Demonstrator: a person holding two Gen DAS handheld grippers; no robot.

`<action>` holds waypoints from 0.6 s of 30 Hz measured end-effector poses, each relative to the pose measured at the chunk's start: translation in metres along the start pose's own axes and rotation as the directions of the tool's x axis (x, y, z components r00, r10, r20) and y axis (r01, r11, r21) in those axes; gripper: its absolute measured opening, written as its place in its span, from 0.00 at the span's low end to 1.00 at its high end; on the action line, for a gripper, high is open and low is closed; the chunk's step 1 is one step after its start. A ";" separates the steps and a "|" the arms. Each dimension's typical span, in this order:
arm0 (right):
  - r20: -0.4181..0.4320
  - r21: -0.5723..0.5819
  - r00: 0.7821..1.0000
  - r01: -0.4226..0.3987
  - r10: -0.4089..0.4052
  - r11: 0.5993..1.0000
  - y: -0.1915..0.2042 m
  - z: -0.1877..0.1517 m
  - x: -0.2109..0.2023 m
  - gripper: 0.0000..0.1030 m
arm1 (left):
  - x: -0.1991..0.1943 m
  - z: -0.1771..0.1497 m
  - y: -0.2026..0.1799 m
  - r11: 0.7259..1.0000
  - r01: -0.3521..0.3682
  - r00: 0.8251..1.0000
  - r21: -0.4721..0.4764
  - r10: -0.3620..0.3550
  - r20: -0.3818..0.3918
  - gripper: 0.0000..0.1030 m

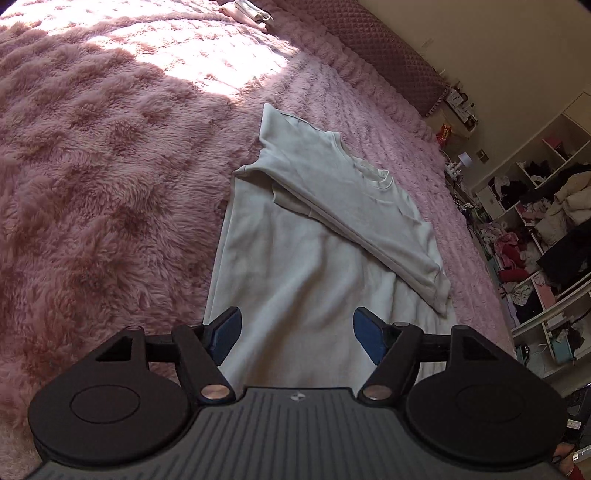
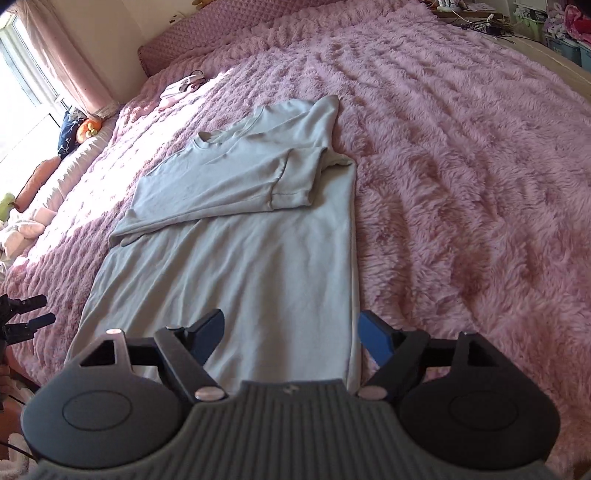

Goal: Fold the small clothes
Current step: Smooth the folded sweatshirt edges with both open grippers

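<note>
A pale grey T-shirt point(image 1: 295, 254) lies flat on a fluffy pink bedspread point(image 1: 103, 166), its long sides and sleeves folded inward, collar at the far end. It also shows in the right wrist view point(image 2: 236, 258). My left gripper point(image 1: 297, 338) is open and empty, hovering over the shirt's near hem end. My right gripper point(image 2: 291, 339) is open and empty, over the hem near the shirt's right folded edge. The left gripper's fingers point(image 2: 26, 314) show at the left edge of the right wrist view.
A small pink folded garment point(image 2: 183, 86) lies far up the bedspread point(image 2: 461, 184), also in the left wrist view point(image 1: 247, 11). Cluttered shelves of clothes point(image 1: 535, 221) stand right of the bed. Pillows and toys point(image 2: 33, 192) line the window side.
</note>
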State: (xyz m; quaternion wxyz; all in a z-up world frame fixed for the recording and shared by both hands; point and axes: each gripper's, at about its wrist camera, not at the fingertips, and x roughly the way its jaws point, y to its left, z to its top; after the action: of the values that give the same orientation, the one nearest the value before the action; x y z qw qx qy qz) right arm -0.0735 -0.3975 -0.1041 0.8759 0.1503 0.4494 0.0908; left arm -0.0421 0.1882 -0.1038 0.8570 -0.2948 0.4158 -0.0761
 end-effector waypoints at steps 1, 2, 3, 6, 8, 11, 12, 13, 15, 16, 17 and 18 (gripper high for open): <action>-0.027 0.007 1.000 0.005 -0.004 1.000 -0.005 -0.009 -0.002 0.72 | -0.003 -0.006 0.008 1.000 -0.005 1.000 -0.020 0.004 -0.018 0.79; -0.054 0.015 0.999 0.003 -0.002 1.000 -0.011 -0.018 -0.004 0.70 | -0.007 -0.014 0.018 0.999 -0.010 0.999 -0.051 0.008 -0.041 0.79; -0.078 0.023 0.997 -0.002 0.004 1.000 -0.015 -0.026 -0.005 0.69 | -0.009 -0.019 0.026 0.997 -0.009 0.998 -0.078 0.004 -0.059 0.79; -0.146 0.059 0.989 0.008 0.001 0.998 -0.023 -0.044 0.001 0.62 | -0.010 -0.033 0.047 0.988 -0.007 0.994 -0.154 -0.009 -0.104 0.79; -0.159 0.089 0.987 -0.005 0.019 0.996 -0.027 -0.052 0.005 0.58 | -0.005 -0.041 0.057 0.981 0.004 0.990 -0.193 -0.031 -0.141 0.79; -0.164 0.112 0.986 0.005 0.014 0.994 -0.030 -0.060 0.010 0.58 | 0.001 -0.047 0.064 0.977 -0.015 0.985 -0.214 -0.022 -0.172 0.78; -0.166 0.114 0.986 0.007 0.013 0.993 -0.030 -0.061 0.011 0.58 | 0.002 -0.049 0.064 0.976 -0.024 0.984 -0.216 -0.015 -0.178 0.78; -0.166 0.121 0.986 0.002 0.019 0.993 -0.030 -0.061 0.012 0.58 | 0.003 -0.049 0.066 0.974 -0.019 0.983 -0.226 -0.022 -0.180 0.78; -0.167 0.135 0.985 -0.026 0.048 0.991 -0.030 -0.061 0.012 0.58 | 0.006 -0.051 0.069 0.966 0.014 0.983 -0.260 -0.061 -0.173 0.78; -0.167 0.141 0.984 -0.033 0.057 0.989 -0.030 -0.061 0.013 0.58 | 0.008 -0.051 0.071 0.960 0.030 0.982 -0.279 -0.080 -0.171 0.78; -0.168 0.148 0.984 -0.032 0.057 0.988 -0.030 -0.060 0.014 0.58 | 0.011 -0.052 0.072 0.951 0.046 0.980 -0.305 -0.103 -0.172 0.78; -0.170 0.155 0.984 -0.025 0.052 0.988 -0.031 -0.060 0.016 0.58 | 0.016 -0.053 0.074 0.942 0.056 0.976 -0.332 -0.122 -0.181 0.78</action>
State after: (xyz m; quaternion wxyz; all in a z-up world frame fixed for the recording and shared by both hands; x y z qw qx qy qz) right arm -0.1122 -0.4105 -0.1603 0.8174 0.2171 0.5267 0.0858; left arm -0.0805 0.2196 -0.1818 0.7465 -0.4413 0.4924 -0.0747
